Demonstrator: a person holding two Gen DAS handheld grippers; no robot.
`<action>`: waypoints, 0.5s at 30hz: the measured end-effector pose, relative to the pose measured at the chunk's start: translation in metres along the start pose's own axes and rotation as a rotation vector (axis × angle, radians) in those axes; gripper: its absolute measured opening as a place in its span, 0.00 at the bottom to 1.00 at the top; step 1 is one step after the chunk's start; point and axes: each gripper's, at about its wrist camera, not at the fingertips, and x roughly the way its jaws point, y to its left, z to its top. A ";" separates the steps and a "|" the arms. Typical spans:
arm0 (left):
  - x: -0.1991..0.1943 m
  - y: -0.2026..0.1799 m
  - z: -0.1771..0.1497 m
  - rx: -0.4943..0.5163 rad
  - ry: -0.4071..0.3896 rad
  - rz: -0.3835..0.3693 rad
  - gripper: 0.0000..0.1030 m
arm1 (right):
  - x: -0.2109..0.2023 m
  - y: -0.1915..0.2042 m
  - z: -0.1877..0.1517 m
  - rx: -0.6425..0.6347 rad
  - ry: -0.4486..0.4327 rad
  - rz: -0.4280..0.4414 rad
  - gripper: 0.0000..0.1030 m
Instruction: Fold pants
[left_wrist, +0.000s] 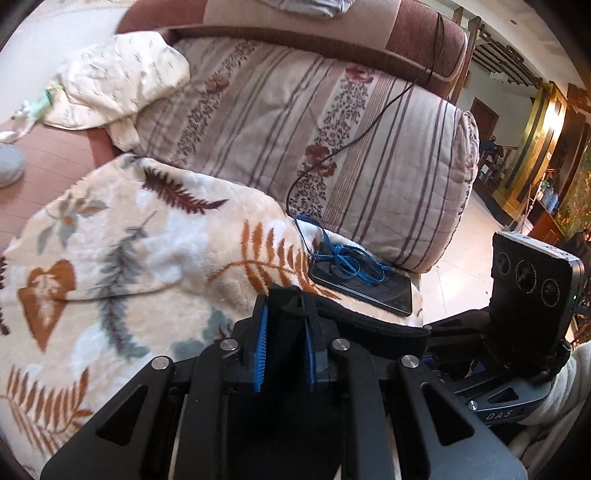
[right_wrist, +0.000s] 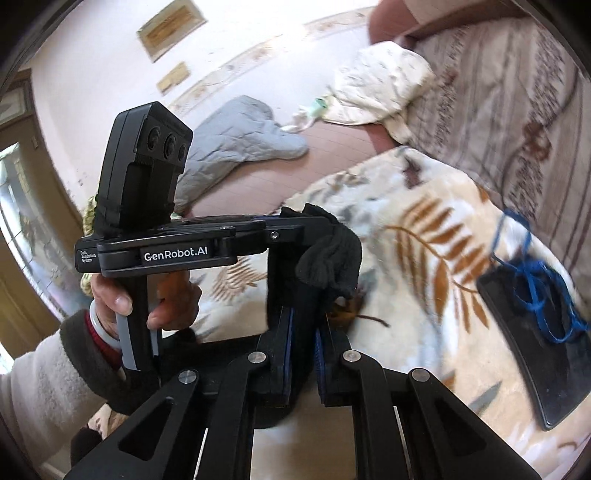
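Here the left hand-held gripper (left_wrist: 283, 325) is reaching forward low over the leaf-patterned blanket (left_wrist: 110, 251), its blue-padded fingers (left_wrist: 261, 332) pressing in on black fabric of the pants (left_wrist: 369, 326) bunched between them. In the right wrist view the same tool is showing side-on at the left, a bare hand (right_wrist: 147, 299) wrapping its upright grip, with a pale sleeve and dark cuff behind the wrist and a white bangle on it. A knot of the pants (right_wrist: 328, 258) is hanging off its tip, just above the blanket (right_wrist: 424, 229)

The right hand-held gripper (right_wrist: 301, 354) is coming in from the near edge, its fingers (right_wrist: 277, 350) drawn close and clamping a dark strip of the same pants running up toward that knot. So the garment is being held off the blanket between the two tools, near the middle of the bed

Only the left wrist view is taking in the striped floral quilt (left_wrist: 332, 140) with a thin black cable (left_wrist: 369, 122) trailing over it, the brown headboard (left_wrist: 424, 40) beyond, and a room opening at the far right. Only the right wrist view is showing a grey quilted cloth (right_wrist: 236, 140) lying on the bare brown mattress (right_wrist: 332, 147) and the pink wall behind. Both are catching the dark phone (left_wrist: 362, 288) lying on the blanket at the right, blue cord (left_wrist: 347, 262) tangled over it
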 end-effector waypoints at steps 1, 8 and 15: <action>-0.007 0.000 -0.001 -0.003 -0.007 0.008 0.14 | 0.000 0.005 0.000 -0.008 0.001 0.006 0.09; -0.043 0.003 -0.013 -0.032 -0.052 0.052 0.14 | 0.000 0.039 0.005 -0.064 0.010 0.046 0.09; -0.078 0.011 -0.033 -0.064 -0.078 0.102 0.14 | 0.007 0.068 0.002 -0.114 0.039 0.080 0.09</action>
